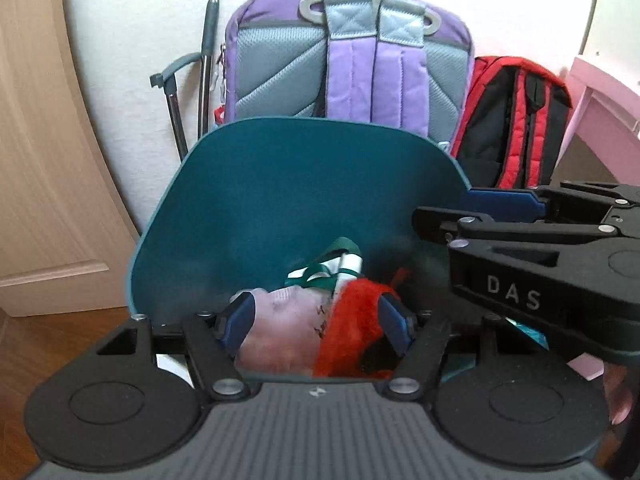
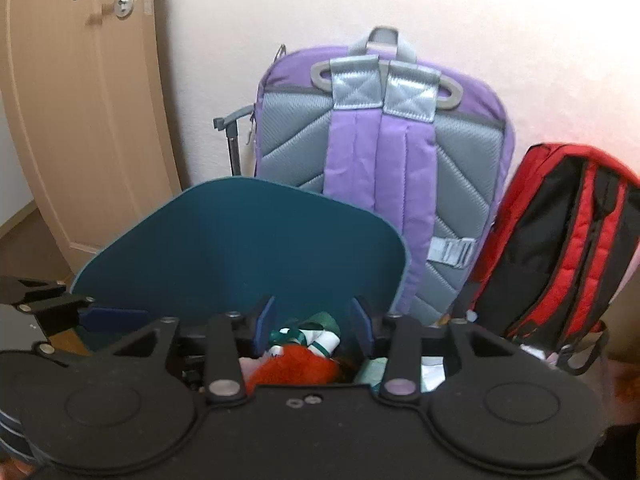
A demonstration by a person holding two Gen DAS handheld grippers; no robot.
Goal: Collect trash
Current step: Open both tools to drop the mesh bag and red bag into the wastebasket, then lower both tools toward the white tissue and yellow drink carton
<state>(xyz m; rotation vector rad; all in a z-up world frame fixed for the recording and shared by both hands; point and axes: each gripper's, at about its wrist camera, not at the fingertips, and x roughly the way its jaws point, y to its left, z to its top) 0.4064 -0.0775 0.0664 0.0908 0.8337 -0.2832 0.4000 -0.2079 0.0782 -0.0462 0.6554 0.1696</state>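
Right now my left gripper [image 1: 316, 322] stands half spread over the teal plastic bin [image 1: 280, 200], its blue pads flanking the crumpled pink paper and red fuzzy wad [image 1: 352, 320] just below, which I judge released. My right gripper [image 2: 312, 320] hangs parted and empty at the bin's rim, so the left is nearer.
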